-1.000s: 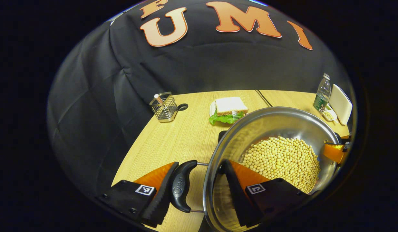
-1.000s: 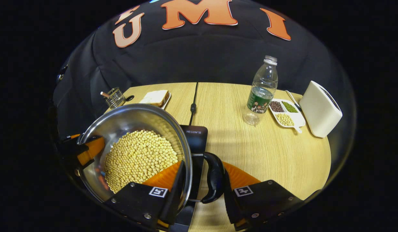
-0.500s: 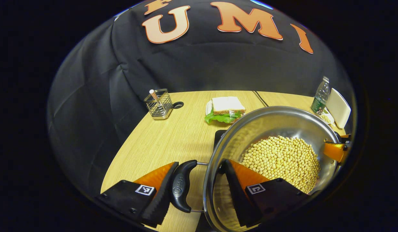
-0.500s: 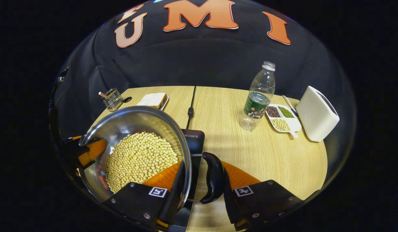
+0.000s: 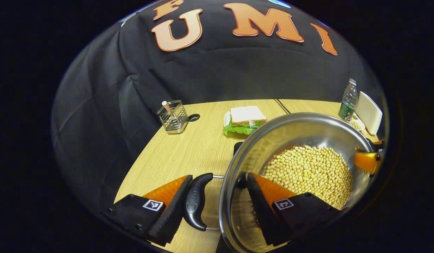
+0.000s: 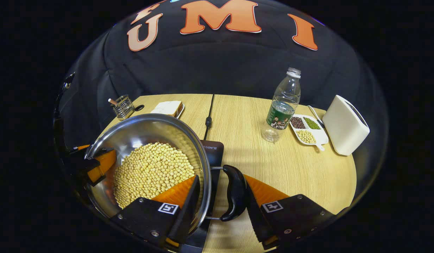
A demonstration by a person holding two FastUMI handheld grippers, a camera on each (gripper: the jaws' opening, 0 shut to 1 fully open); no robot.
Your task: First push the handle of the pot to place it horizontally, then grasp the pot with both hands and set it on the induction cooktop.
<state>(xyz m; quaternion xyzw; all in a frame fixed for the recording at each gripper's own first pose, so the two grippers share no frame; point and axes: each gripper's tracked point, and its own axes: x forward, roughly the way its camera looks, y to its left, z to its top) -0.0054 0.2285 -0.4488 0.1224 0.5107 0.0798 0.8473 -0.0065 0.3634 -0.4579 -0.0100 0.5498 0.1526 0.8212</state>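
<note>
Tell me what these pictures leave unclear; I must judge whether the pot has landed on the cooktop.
- Pot base: hidden by its own wall and beans in both views, so contact with the cooktop can't be told.
- Cooktop: mostly covered by the pot; a corner shows in the right gripper view.
- Right gripper and left gripper: whether the fingers press is unclear.

The pot (image 5: 301, 140) rides a little higher in the left gripper view than a second ago, its rim now covering more of the table (image 5: 188, 151) beyond. In the right gripper view the bottle (image 6: 282, 105) and white box (image 6: 345, 124) sit lower than before.
</note>
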